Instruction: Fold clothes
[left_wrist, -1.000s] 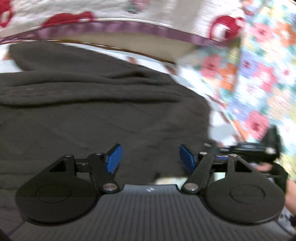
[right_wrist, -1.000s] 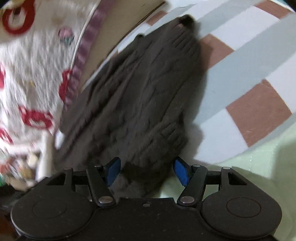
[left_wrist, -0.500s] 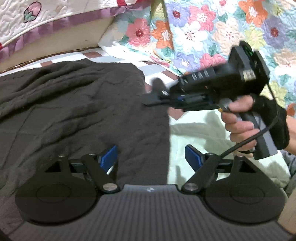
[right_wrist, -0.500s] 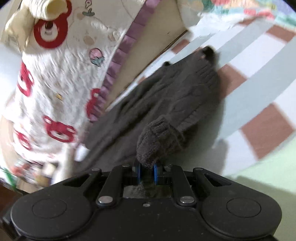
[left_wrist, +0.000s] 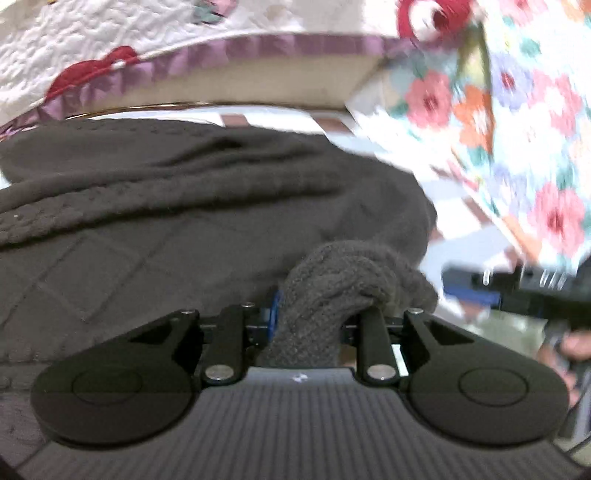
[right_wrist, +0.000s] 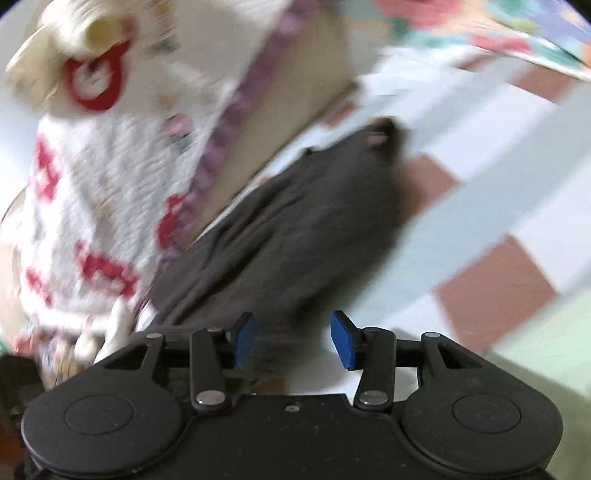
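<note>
A dark brown cable-knit sweater lies spread over the checked bedsheet. My left gripper is shut on a bunched fold of the sweater, which bulges up over the jaws and hides the fingertips. In the right wrist view the same sweater stretches away from my right gripper, whose blue pads stand apart with the knit edge lying between them, ungripped. The right gripper body also shows at the right edge of the left wrist view, with a hand on it.
A white quilt with red bear prints and a purple border hangs along the far side. A floral blanket covers the right. A pale green sheet lies near the right gripper. Small cluttered items sit at the far left.
My left gripper has closed on a fold of the sweater. The right gripper, shut on the sweater half a second ago, has opened and let it go. Both views are blurred with motion.
</note>
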